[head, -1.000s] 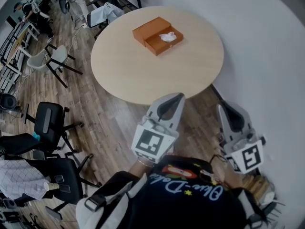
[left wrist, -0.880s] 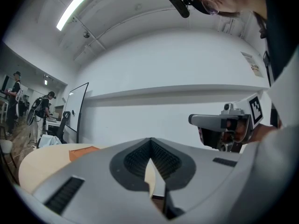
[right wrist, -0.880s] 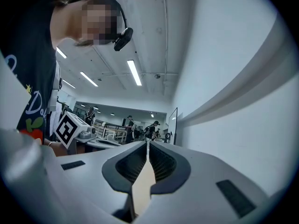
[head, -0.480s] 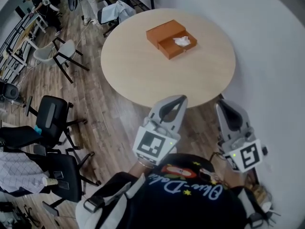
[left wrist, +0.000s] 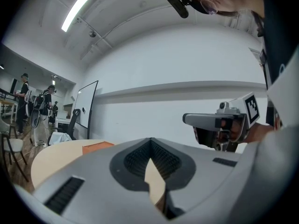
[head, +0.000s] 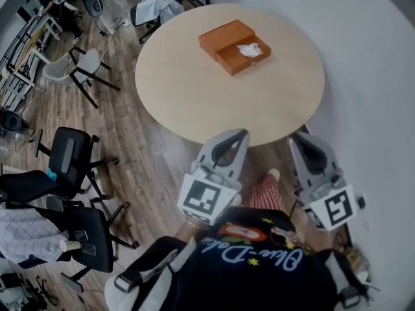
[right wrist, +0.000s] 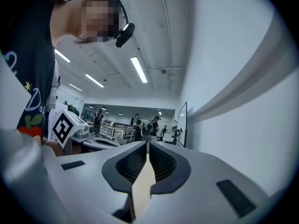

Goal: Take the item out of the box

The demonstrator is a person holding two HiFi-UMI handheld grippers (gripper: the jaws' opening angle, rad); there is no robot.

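Note:
An orange box lies open at the far side of the round wooden table, its lid half beside the tray half. A crumpled white item rests in the tray half. My left gripper is shut and held close to my body, short of the table's near edge. My right gripper is also shut and empty, beside the table near the white wall. In the left gripper view the box shows as an orange sliver on the tabletop, with the right gripper to the right.
Black office chairs stand on the wood floor at the left. White chairs stand near the table's far left. A white wall curves along the right. People stand in the background of both gripper views.
The view has shifted slightly as I step closer; a foot and striped trouser leg now show between the grippers. Both grippers stay shut in the same pose.

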